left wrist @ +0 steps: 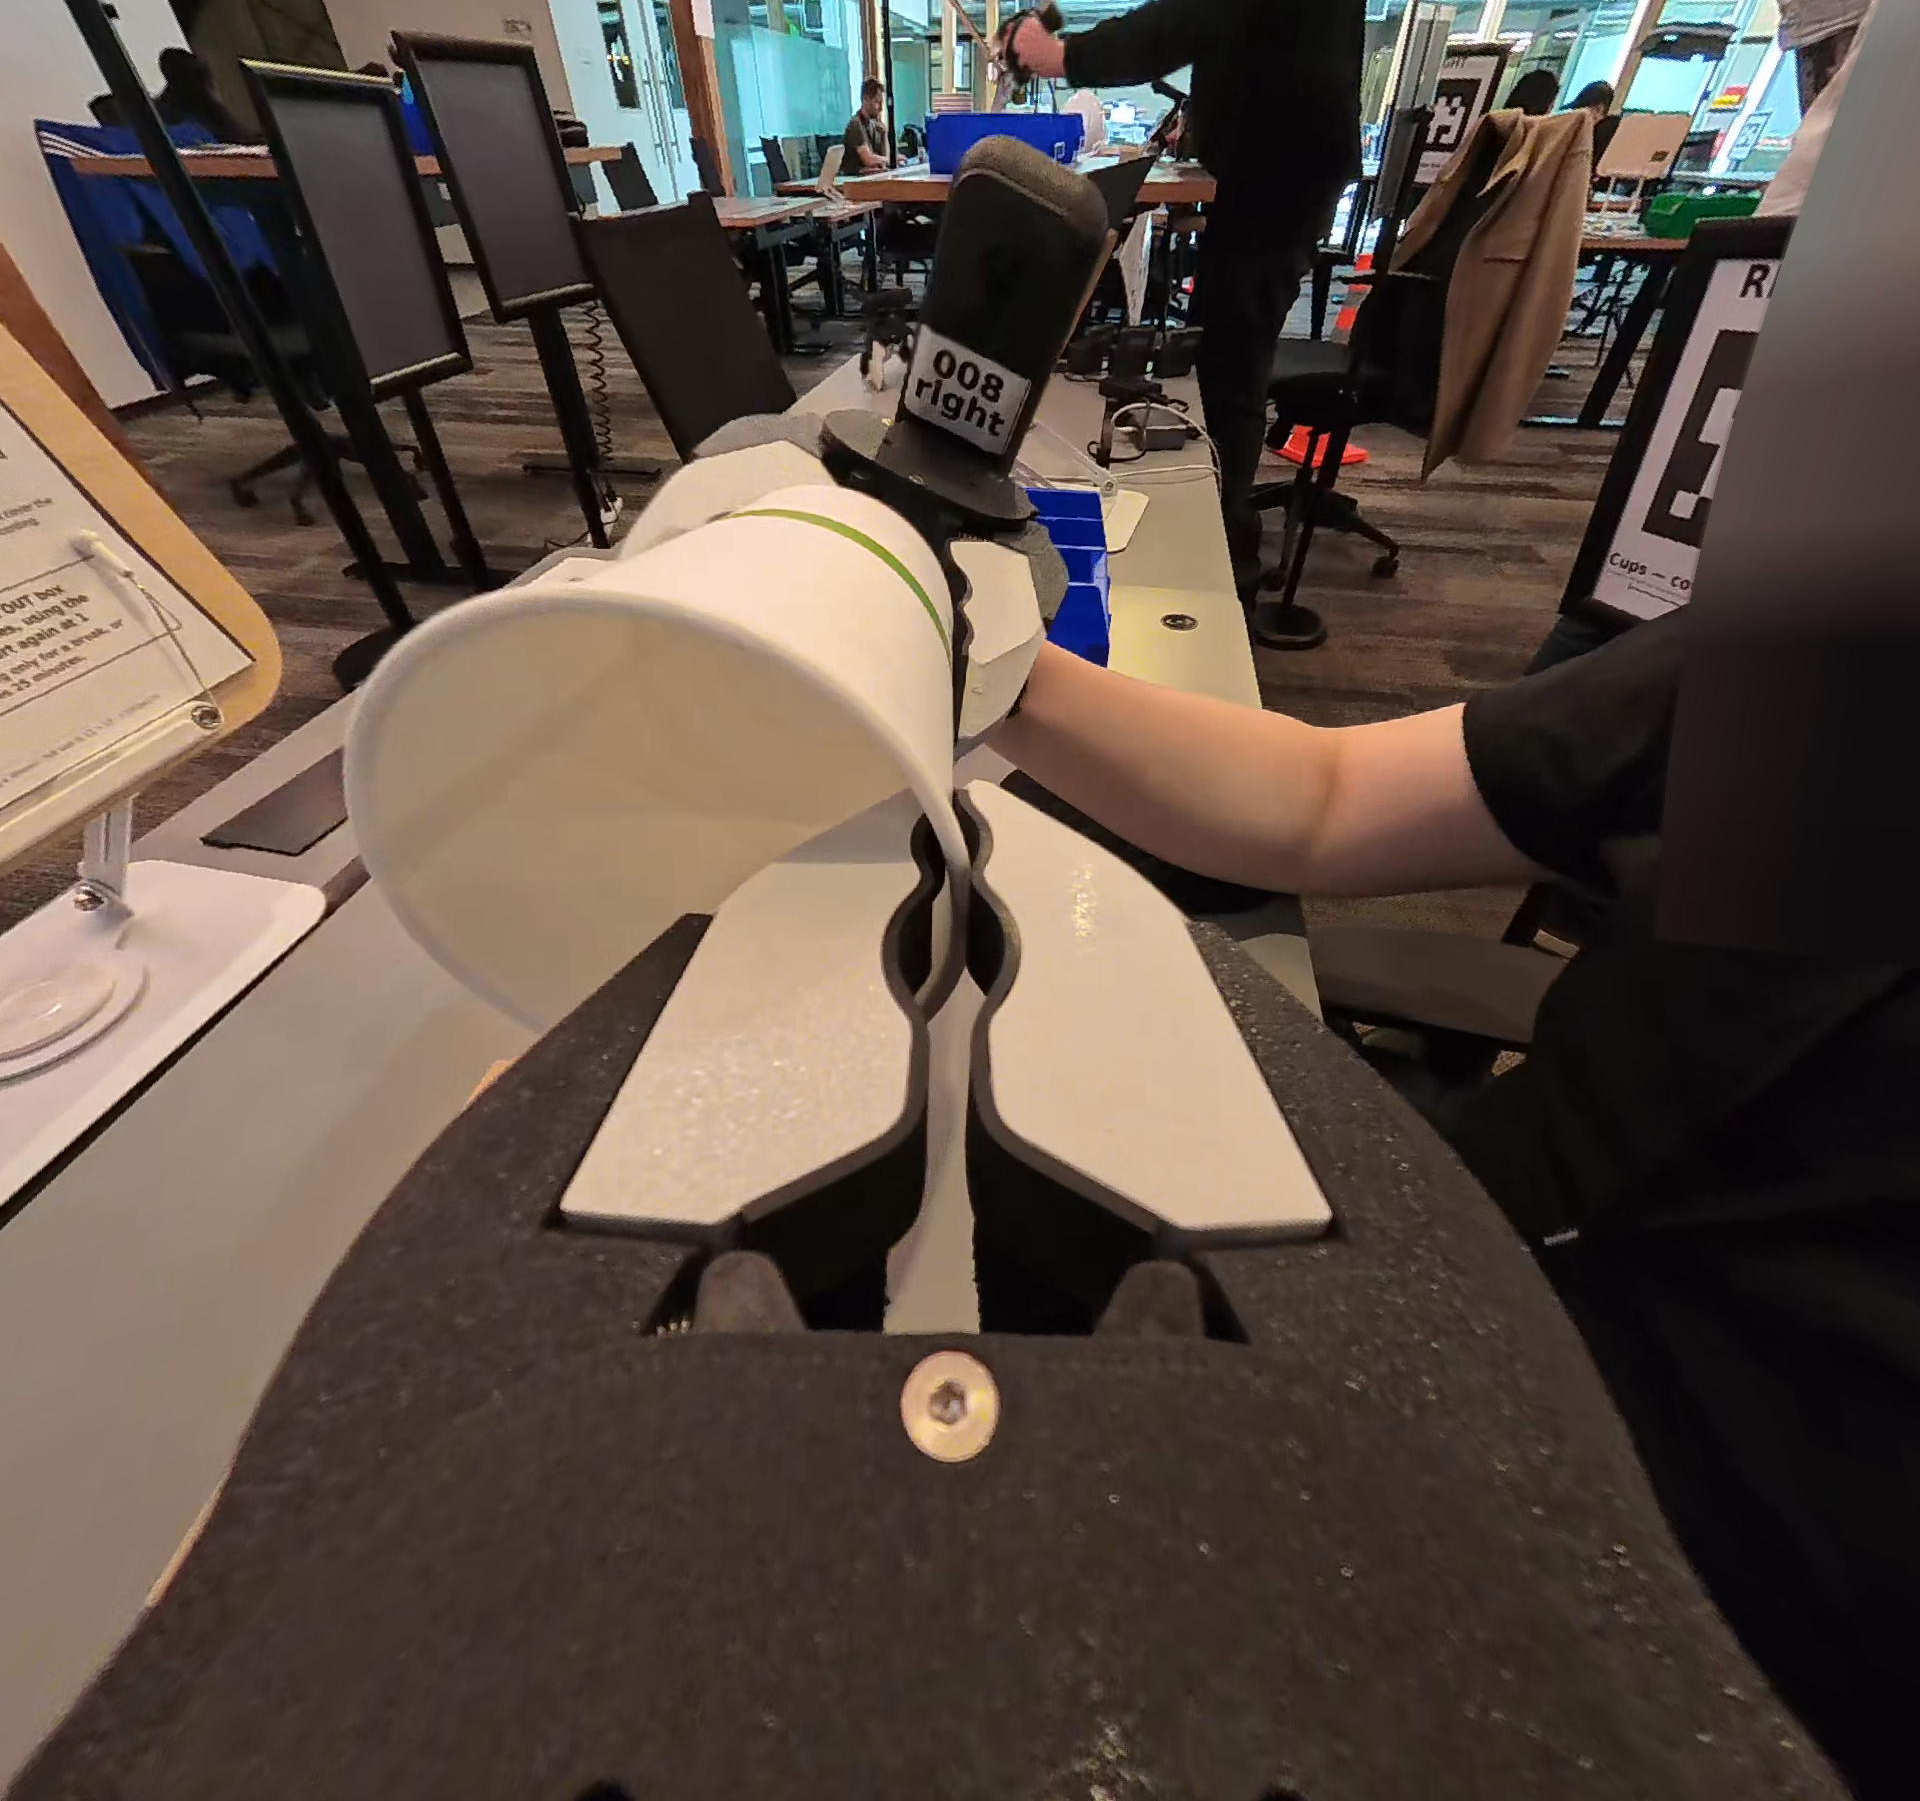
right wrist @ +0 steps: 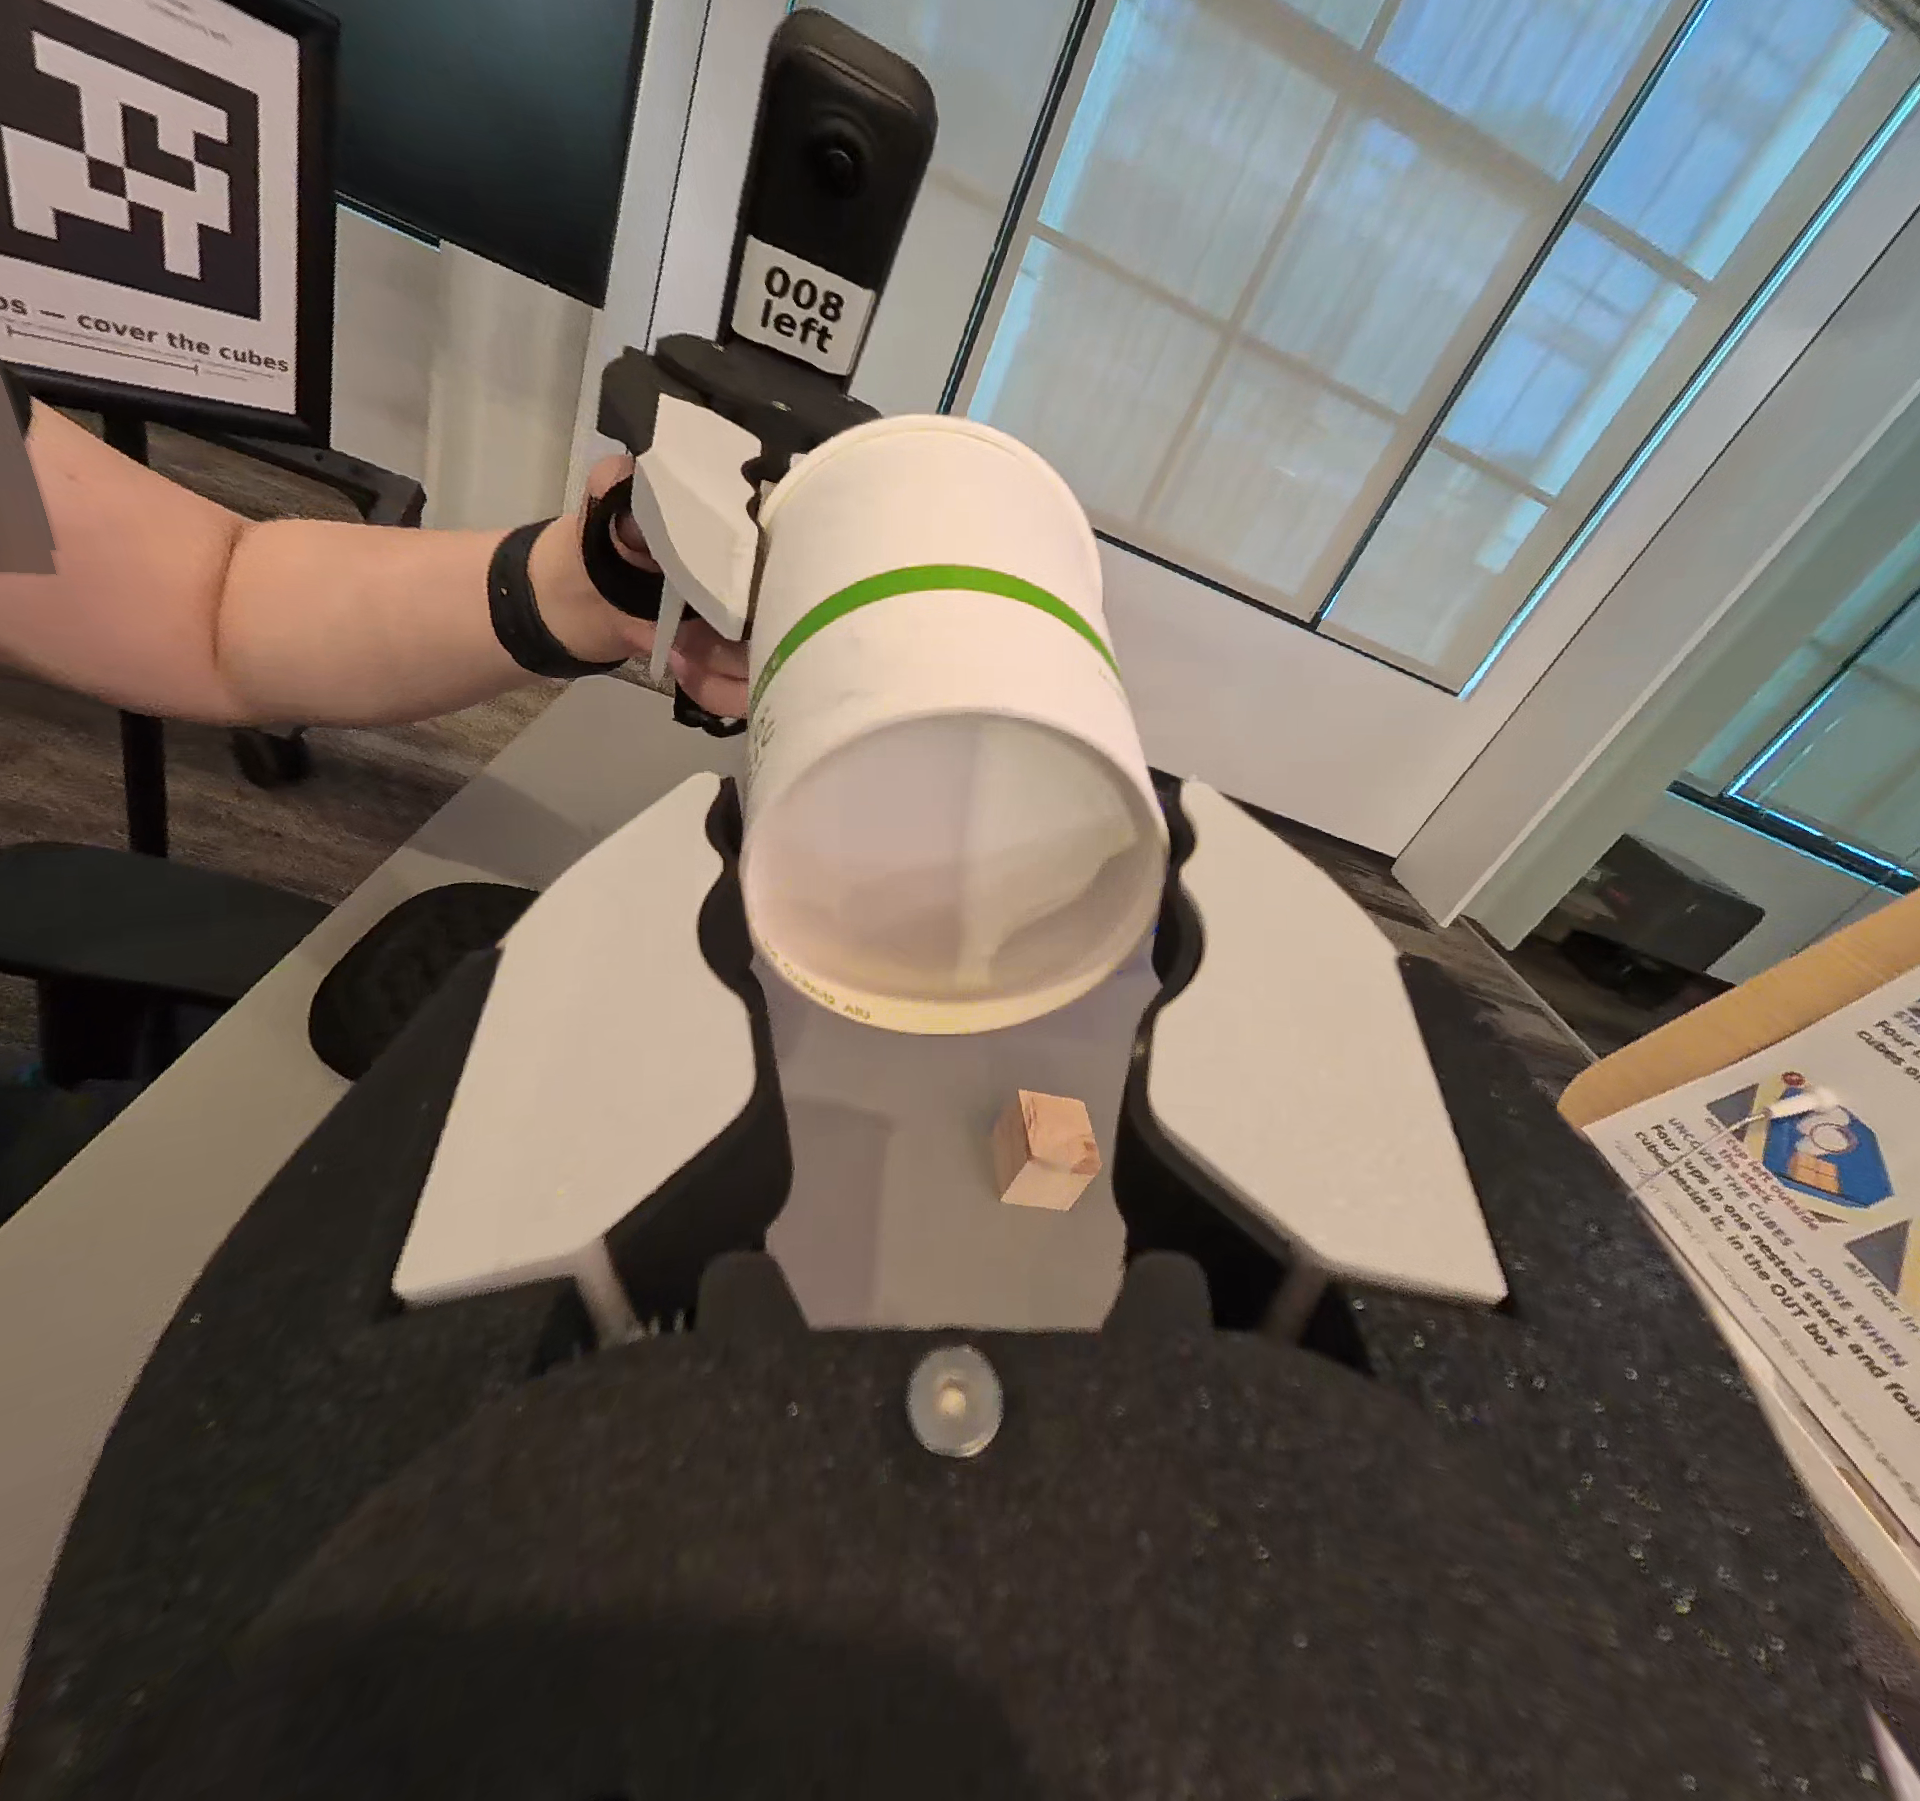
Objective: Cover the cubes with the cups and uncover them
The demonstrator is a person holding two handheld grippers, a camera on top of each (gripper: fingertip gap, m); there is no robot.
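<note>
A white paper cup with a green stripe is held tilted in the air above the grey table. My left gripper is shut on the cup's rim, with the wall pinched between its fingers. In the right wrist view the cup shows its base, which sits between the spread fingers of my right gripper, whose jaws stand wide open. The left gripper shows behind the rim there. A small wooden cube lies uncovered on the table, below the cup. The right gripper shows behind the cup.
A board with an instruction sheet stands at the table's edge and also shows in the right wrist view. Blue bins sit farther along the table. A framed marker sign stands beside the table. A person stands in the background.
</note>
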